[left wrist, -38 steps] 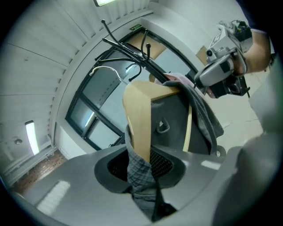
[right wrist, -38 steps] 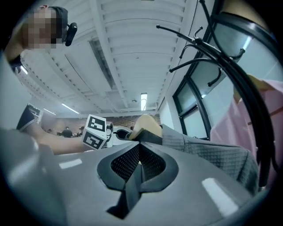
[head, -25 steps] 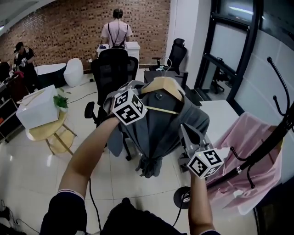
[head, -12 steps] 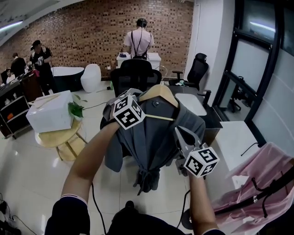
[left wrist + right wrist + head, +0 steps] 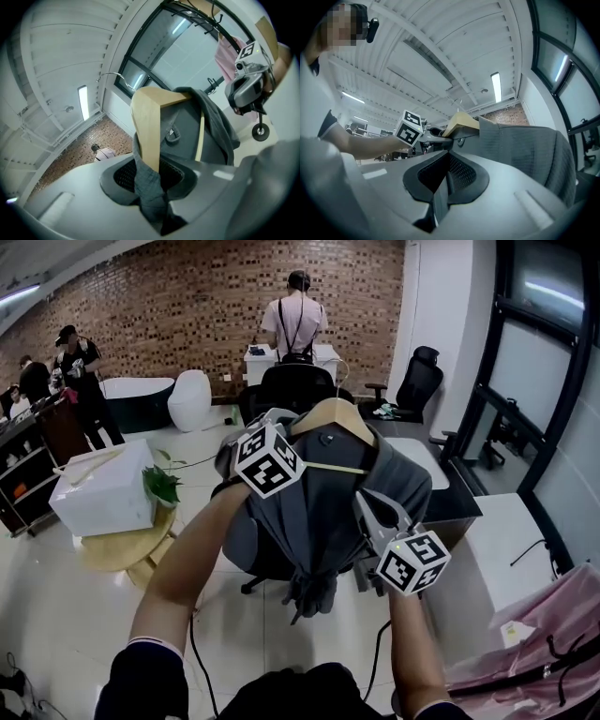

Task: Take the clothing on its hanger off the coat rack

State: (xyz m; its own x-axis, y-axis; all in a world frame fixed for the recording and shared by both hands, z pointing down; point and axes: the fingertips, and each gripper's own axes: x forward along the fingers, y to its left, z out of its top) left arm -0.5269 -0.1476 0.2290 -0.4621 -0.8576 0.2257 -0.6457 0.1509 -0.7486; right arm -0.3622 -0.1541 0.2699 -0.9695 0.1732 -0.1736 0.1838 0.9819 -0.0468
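**Left gripper** (image 5: 150,183): jaws narrow, clamped on one arm of the wooden hanger (image 5: 146,123) together with the fold of grey garment (image 5: 215,131) draped over it.

**Right gripper** (image 5: 438,199): jaws almost together, pinching a thin fold of the same garment at its right side.

**Hanger with garment:** held in the air between both grippers, in front of the person.

**Coat rack** (image 5: 525,673): well apart from the hanger, at the head view's lower right, carrying pink clothing (image 5: 562,610).
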